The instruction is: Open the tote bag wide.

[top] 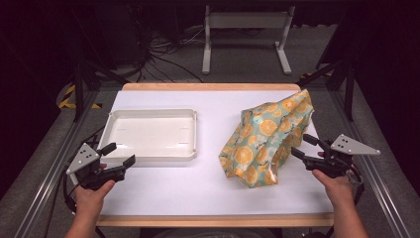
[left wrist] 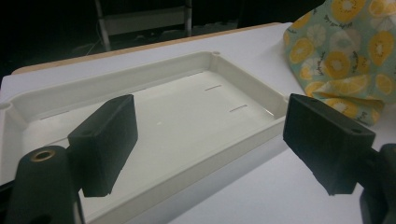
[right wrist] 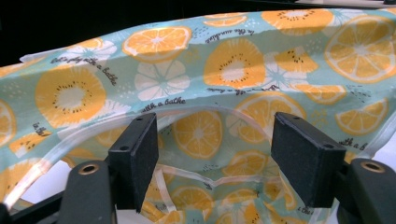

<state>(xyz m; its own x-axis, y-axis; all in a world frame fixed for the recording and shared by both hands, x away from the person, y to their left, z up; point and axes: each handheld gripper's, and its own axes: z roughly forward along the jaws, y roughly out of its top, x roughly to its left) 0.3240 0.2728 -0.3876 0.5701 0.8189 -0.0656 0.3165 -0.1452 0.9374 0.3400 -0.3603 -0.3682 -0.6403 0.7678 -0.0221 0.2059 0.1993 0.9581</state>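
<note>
White table (top: pixel 198 193) with a wood edge, dark room and cables behind. Nearest the person, the left gripper (top: pixel 119 154) hovered at the near left corner of the tray (top: pixel 148 154), jaws apart, nothing between them. In its own view the tray's near rim ran just beyond the jaws and the tray was bare inside.

Right gripper (top: pixel 303 145) sat against the right side of the bag (top: pixel 267 141), jaws spread, pads not pressing the fabric. Its view looked at the bag's mouth (right wrist: pixel 196 140), seam arcing between the jaws. Bag stood crumpled right of centre, long axis running from near left up to far right, well apart from the tray. Right hand was the nearer one.

Judged: a small advance would put a jaw inside the opening. Bag's contents couldn't be seen; the folds hid its far side.
</note>
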